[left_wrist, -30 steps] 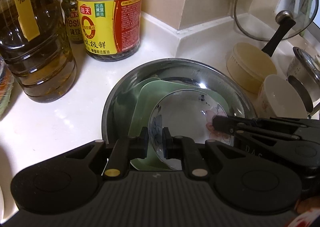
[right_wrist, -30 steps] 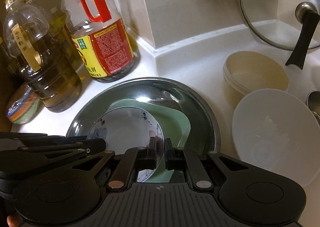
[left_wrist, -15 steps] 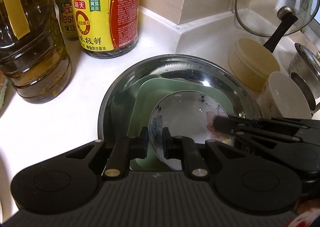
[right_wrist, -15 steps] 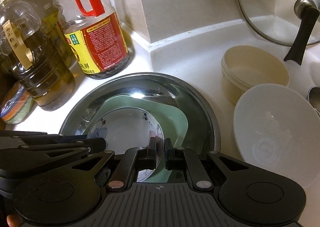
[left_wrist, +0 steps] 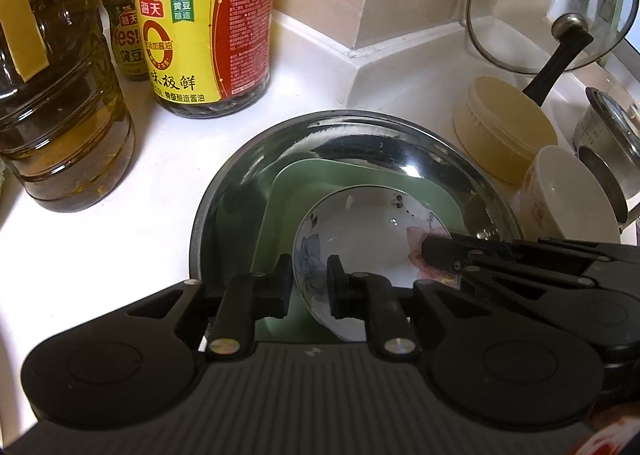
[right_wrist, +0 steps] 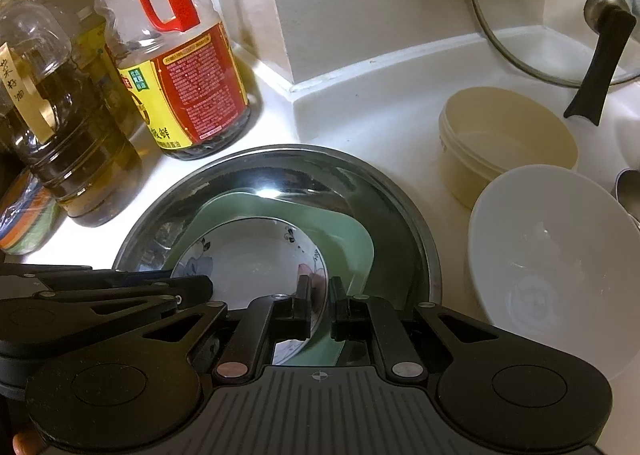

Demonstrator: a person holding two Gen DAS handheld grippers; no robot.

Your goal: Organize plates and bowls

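Steel basin (left_wrist: pixel 400 135) on the white table (left_wrist: pixel 100 239) already holds a green square plate (left_wrist: pixel 360 179), with a flowered bowl (left_wrist: pixel 360 239) nested on top. Left hand-held gripper (left_wrist: pixel 309 287) straddles the bowl's rim at nine o'clock, its jaws opening; right hand-held gripper (right_wrist: pixel 320 305) is clamped on the rim at three o'clock. Stacking looks about half done: a white bowl (right_wrist: pixel 552 255) and a cream tub (right_wrist: pixel 508 143) wait outside the basin at two o'clock, likely to follow once the grippers release.
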